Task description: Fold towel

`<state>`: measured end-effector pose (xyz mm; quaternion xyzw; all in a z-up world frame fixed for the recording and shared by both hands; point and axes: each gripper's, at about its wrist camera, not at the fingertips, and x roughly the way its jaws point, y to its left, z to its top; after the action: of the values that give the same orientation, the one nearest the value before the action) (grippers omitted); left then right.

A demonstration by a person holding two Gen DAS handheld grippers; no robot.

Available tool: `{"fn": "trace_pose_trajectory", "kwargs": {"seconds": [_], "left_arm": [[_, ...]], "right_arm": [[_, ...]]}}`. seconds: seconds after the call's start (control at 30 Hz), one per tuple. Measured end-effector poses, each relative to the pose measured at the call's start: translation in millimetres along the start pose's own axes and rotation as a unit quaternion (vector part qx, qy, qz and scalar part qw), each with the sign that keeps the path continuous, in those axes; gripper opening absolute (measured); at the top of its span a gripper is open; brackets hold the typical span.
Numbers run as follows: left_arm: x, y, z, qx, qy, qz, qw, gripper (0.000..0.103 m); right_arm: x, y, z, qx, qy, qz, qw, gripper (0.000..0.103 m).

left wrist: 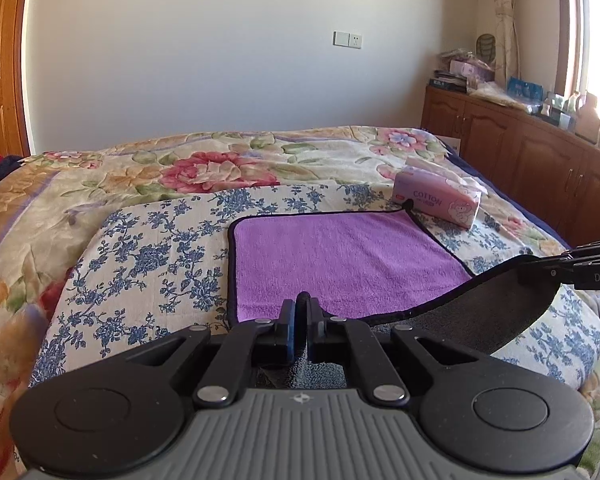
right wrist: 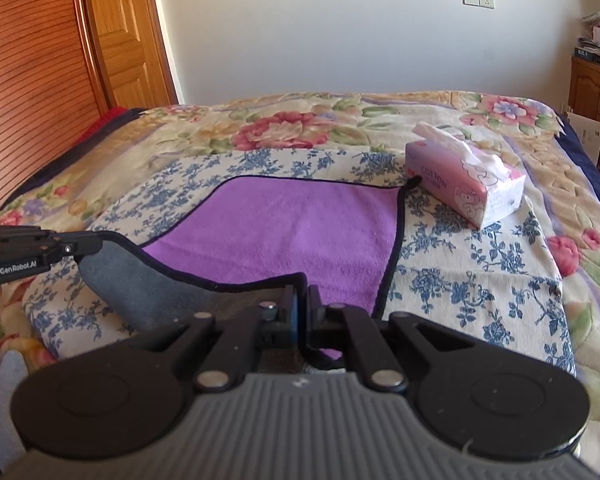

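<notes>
The towel (left wrist: 340, 256) is bright purple on its upper face, edged all round with a dark, nearly black binding; its lifted underside shows grey. It lies on a cream cloth (left wrist: 148, 256) printed with blue flower sprigs. Beneath that spreads a quilt (left wrist: 140, 172) in pale cream and yellow, patterned with large pink and red blooms, green leaves and lilac bands, with a dark blue border. The tissue pack (right wrist: 466, 182) is pink and white, lettered in purple, with a cartoon figure. Both grippers (left wrist: 302, 312) are black with grey ribbed bodies. The wall (left wrist: 220, 48) is plain off-white, the door (right wrist: 120, 32) honey-coloured wood, the cupboards (left wrist: 520, 148) reddish brown.
</notes>
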<state>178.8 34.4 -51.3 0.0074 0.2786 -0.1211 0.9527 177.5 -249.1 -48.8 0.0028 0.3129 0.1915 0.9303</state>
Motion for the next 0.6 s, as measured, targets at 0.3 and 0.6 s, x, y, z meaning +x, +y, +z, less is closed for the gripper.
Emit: {"fn": "trace_pose_trajectory", "kwargs": {"seconds": [0.3, 0.6], "left_arm": [[0, -1, 7, -0.003, -0.011, -0.005, 0.9999, 0.006], [13, 1, 15, 0.004, -0.014, 0.000, 0.9999, 0.006]], "right_arm": [[2, 1, 7, -0.008, -0.014, 0.000, 1.000, 0.005], [10, -1, 13, -0.014, -0.019, 0.002, 1.000, 0.005]]}}
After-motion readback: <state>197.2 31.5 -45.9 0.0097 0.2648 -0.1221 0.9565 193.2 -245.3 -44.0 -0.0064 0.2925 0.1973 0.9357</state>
